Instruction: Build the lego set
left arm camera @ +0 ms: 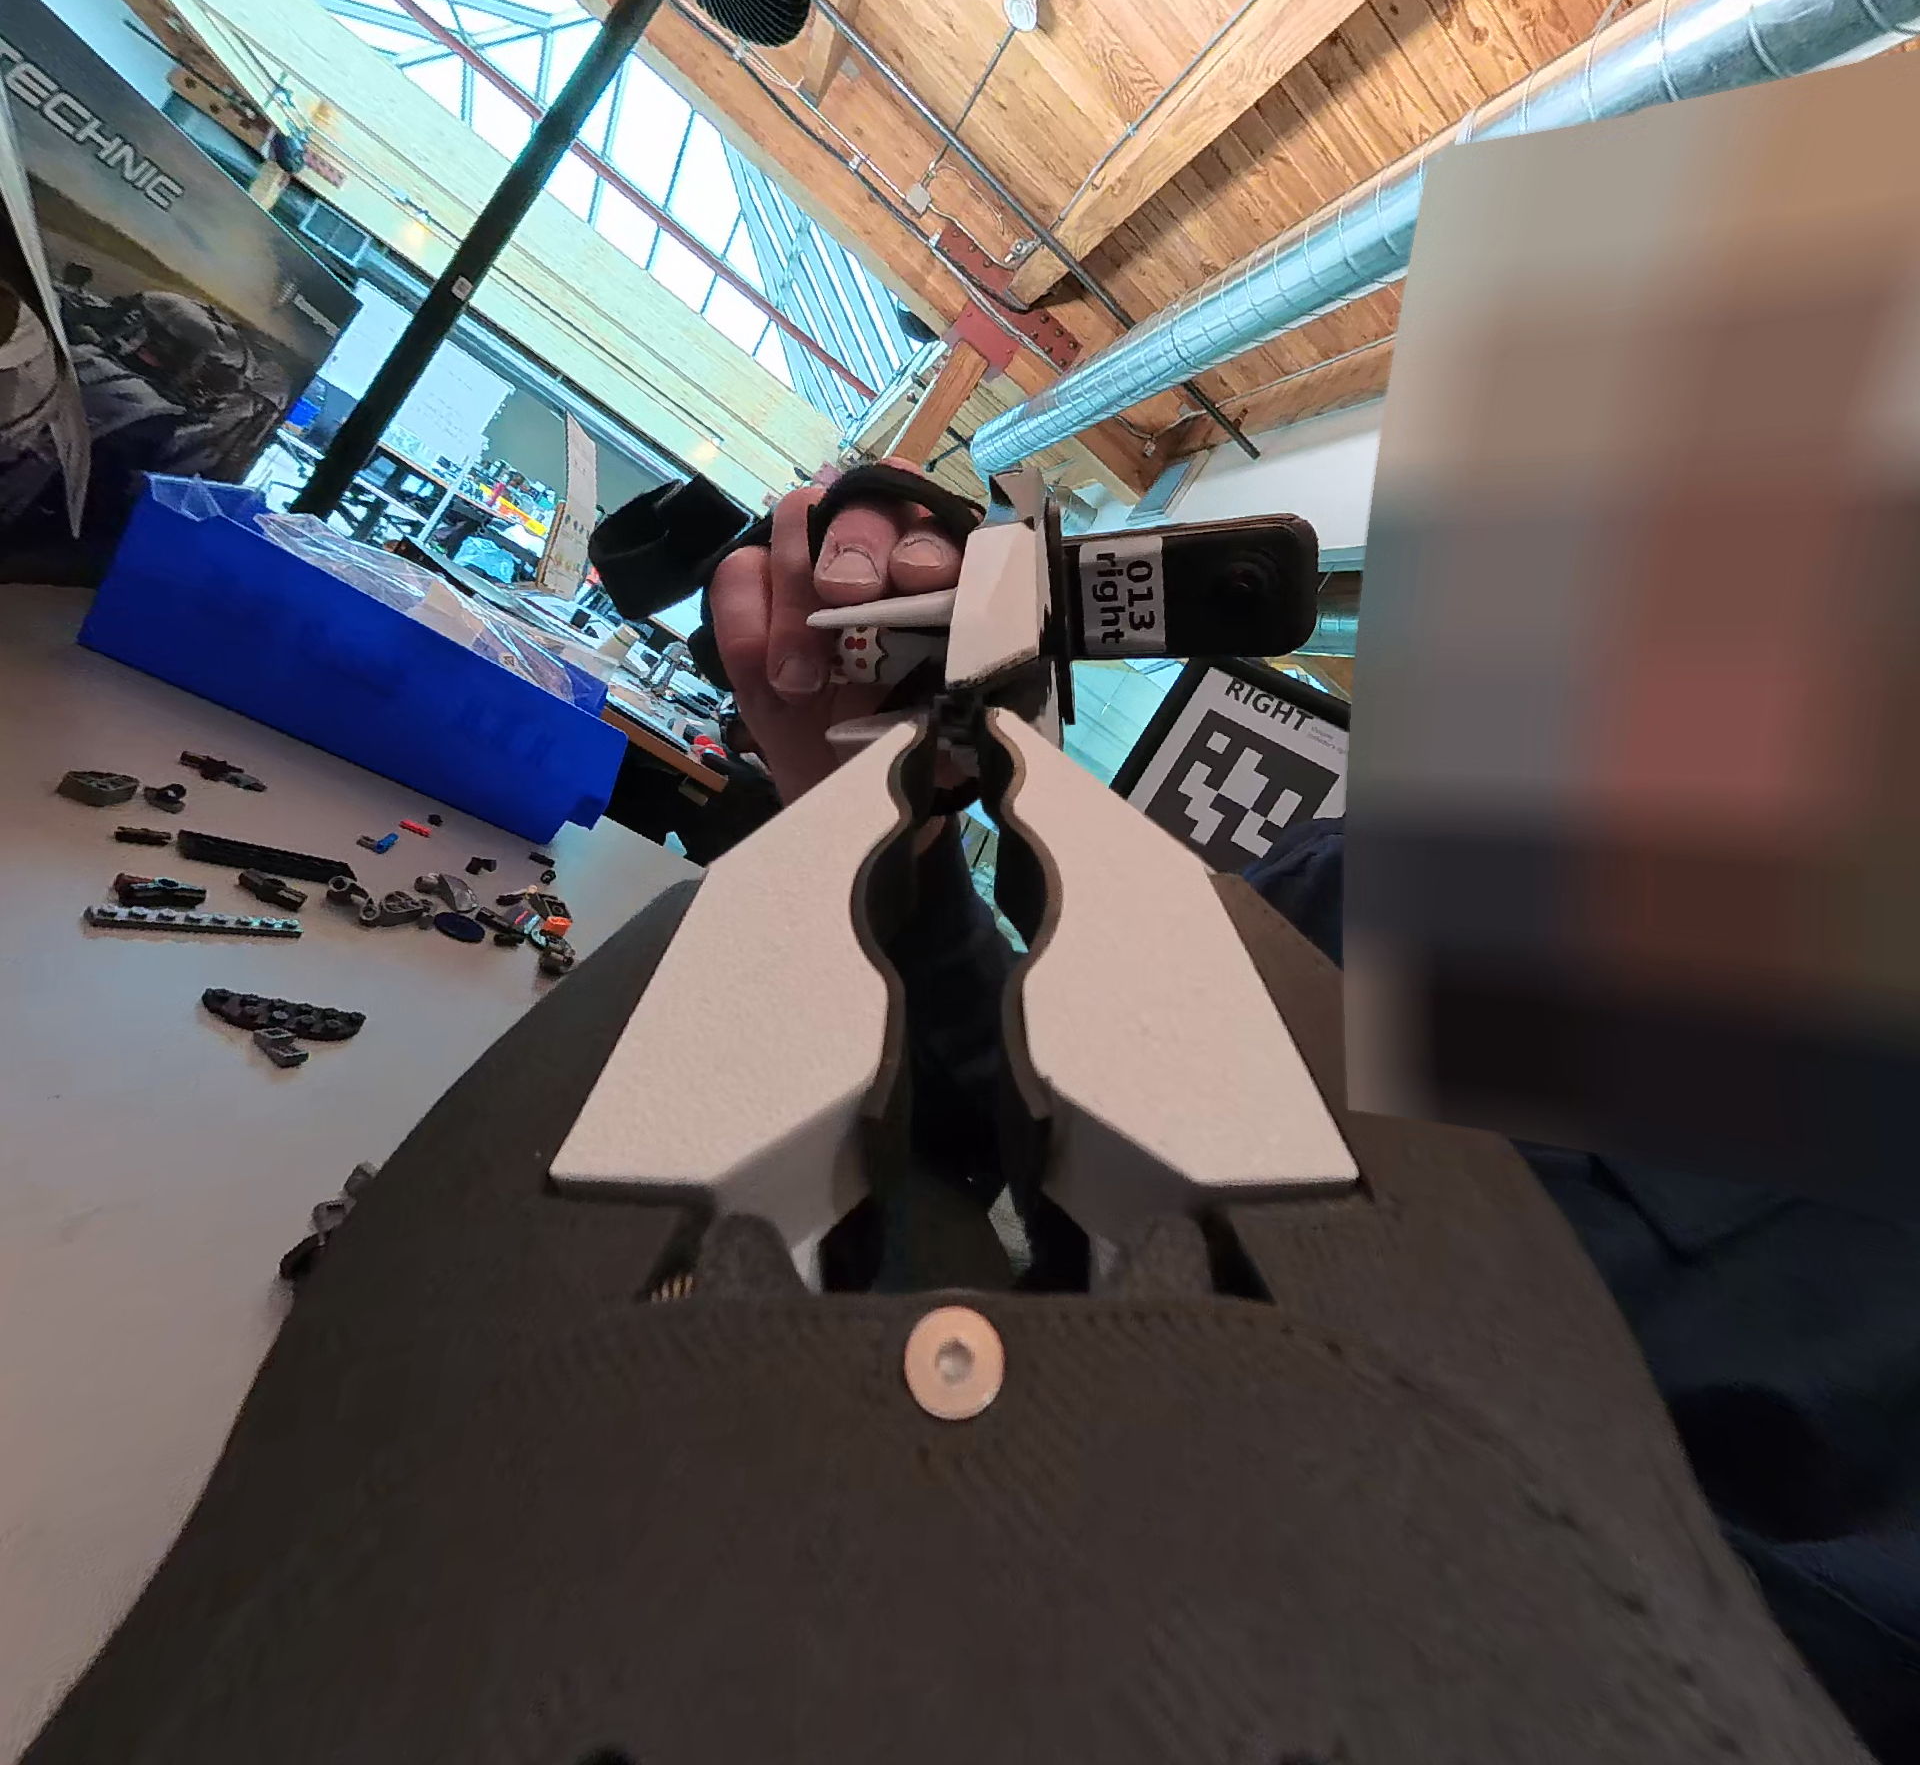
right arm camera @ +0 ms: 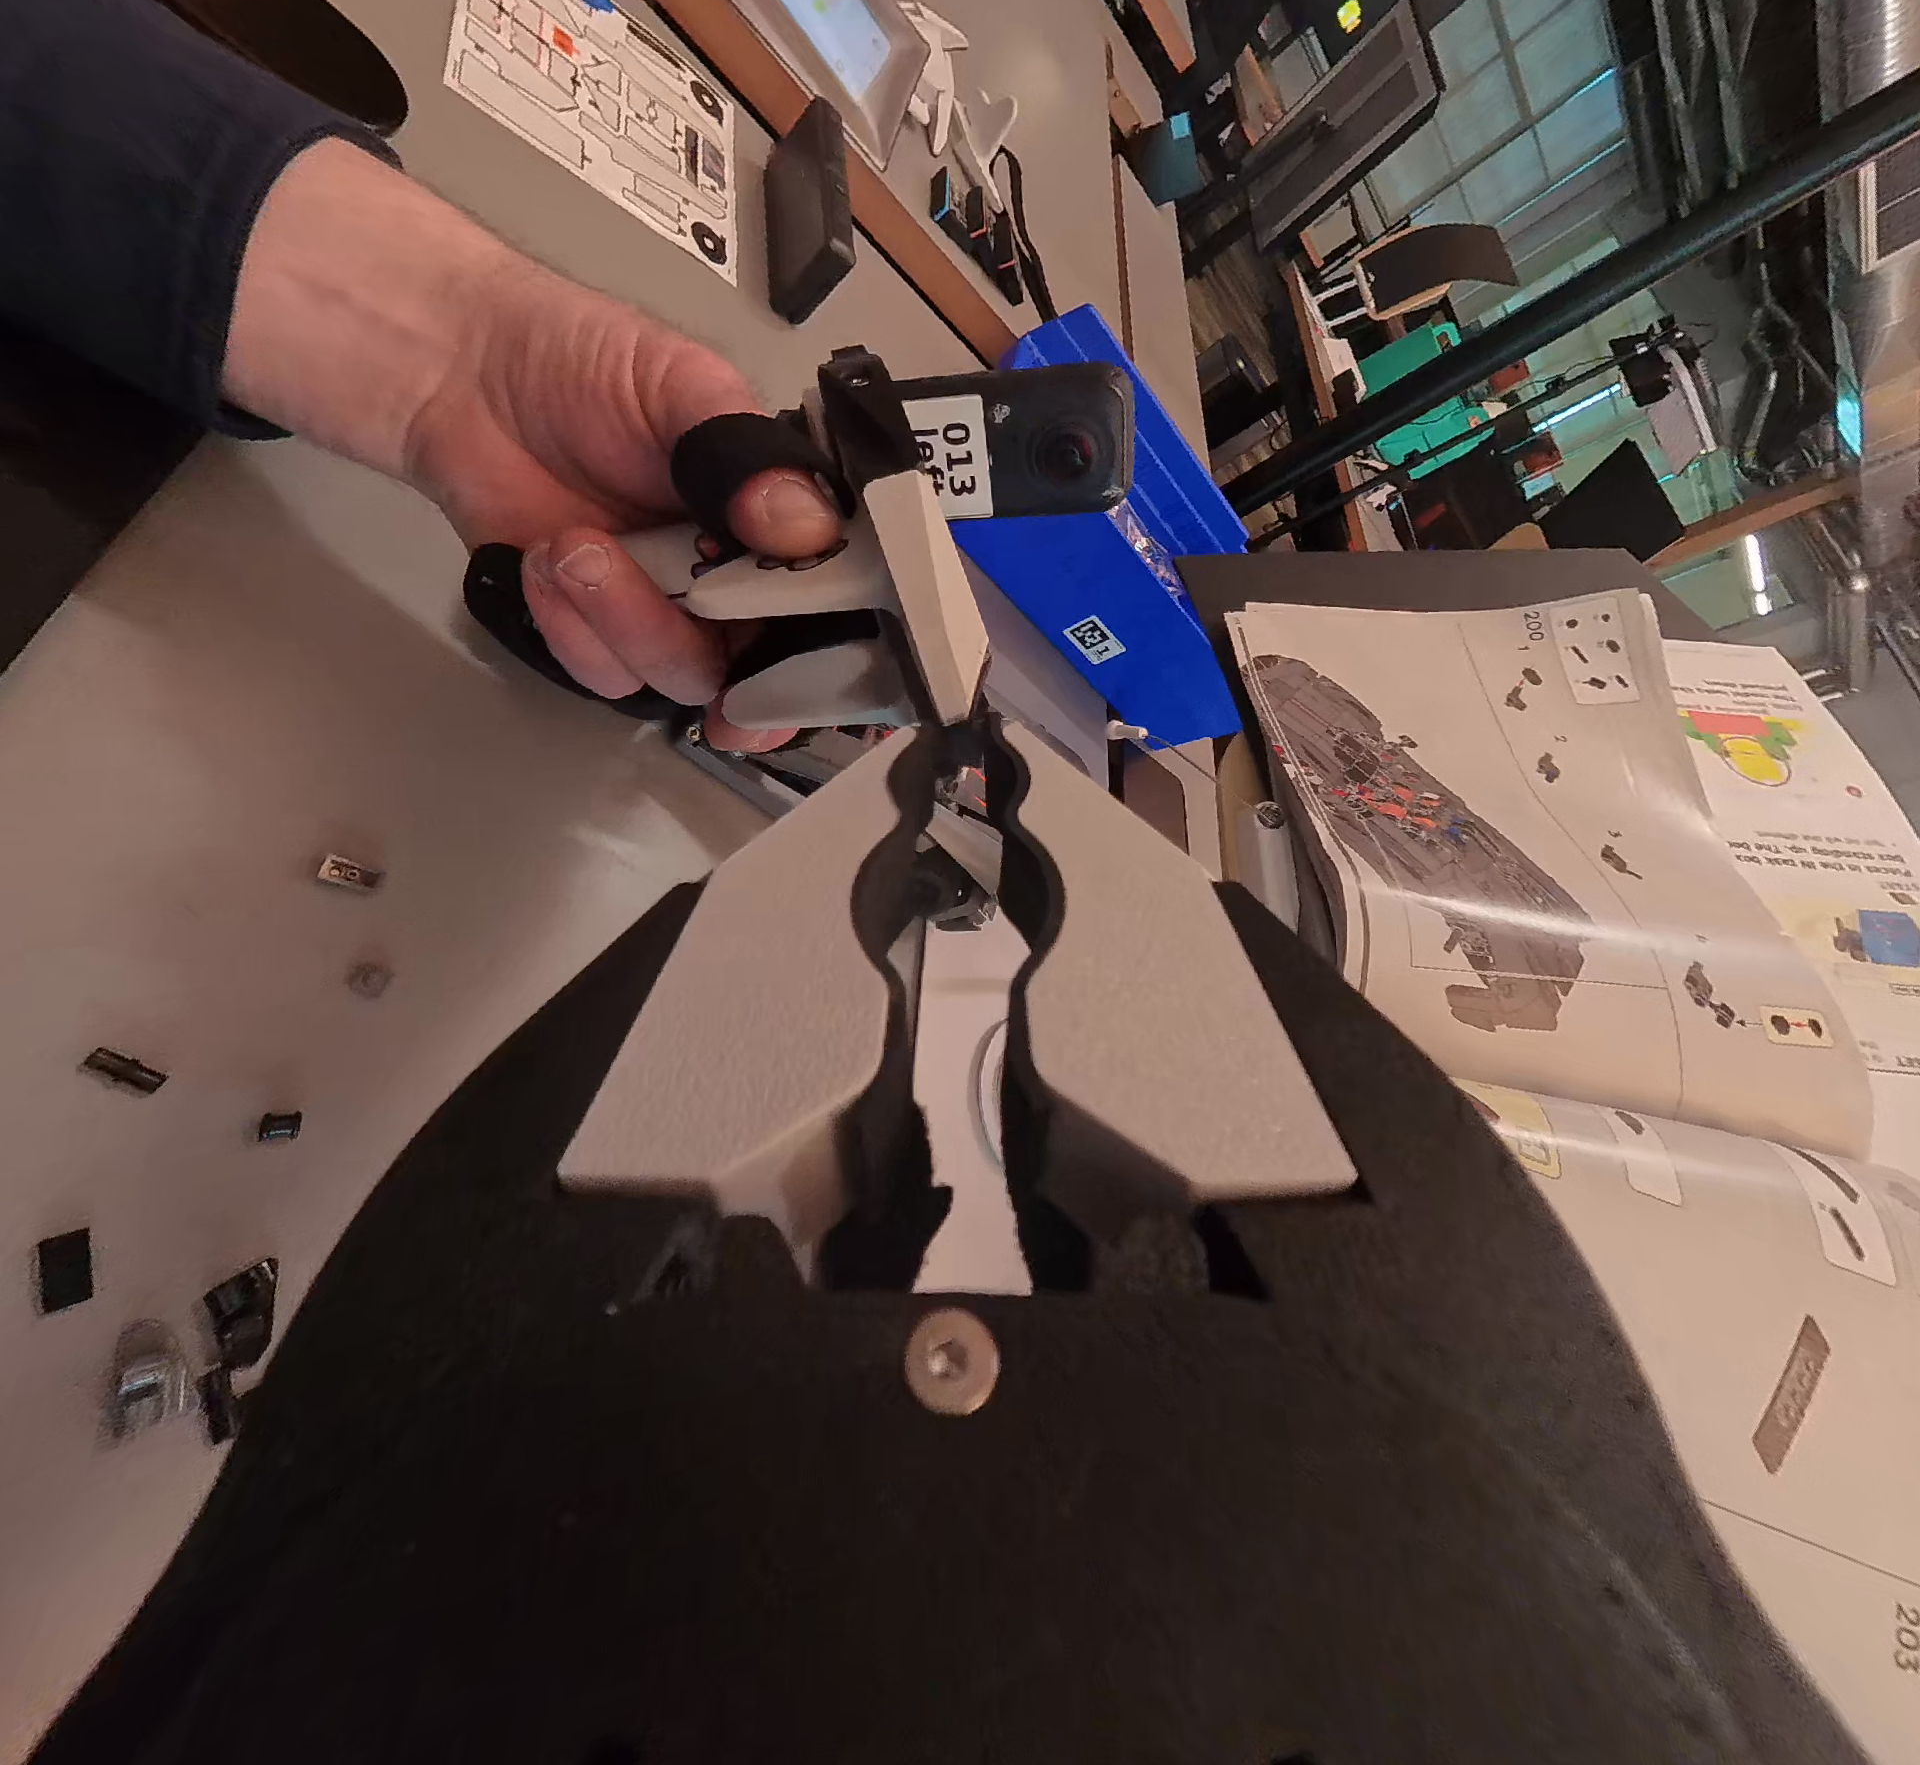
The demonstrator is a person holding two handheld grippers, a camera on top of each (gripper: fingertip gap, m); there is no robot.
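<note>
My left gripper (left arm camera: 954, 730) is raised off the table, its jaws closed at the tips on a small black lego piece (left arm camera: 948, 713). My right gripper (right arm camera: 956, 747) is also closed at the tips on a small black lego piece (right arm camera: 961, 741). The two grippers meet tip to tip. The right gripper shows in the left wrist view (left arm camera: 966, 692), held by a hand. The left gripper shows in the right wrist view (right arm camera: 951, 713), also in a hand. I cannot tell whether they pinch one piece or two joined ones. Several loose dark lego pieces (left arm camera: 260, 884) lie on the grey table (left arm camera: 156, 1248).
A blue parts bin (left arm camera: 343, 666) stands behind the loose pieces, and it also shows in the right wrist view (right arm camera: 1122, 572). The set's box (left arm camera: 135, 281) stands far left. An open instruction booklet (right arm camera: 1507, 884), a sticker sheet (right arm camera: 592, 84), a black device (right arm camera: 810, 209) and more loose pieces (right arm camera: 156, 1300) lie on the table. Both grippers' tips are close together, under 4 cm apart.
</note>
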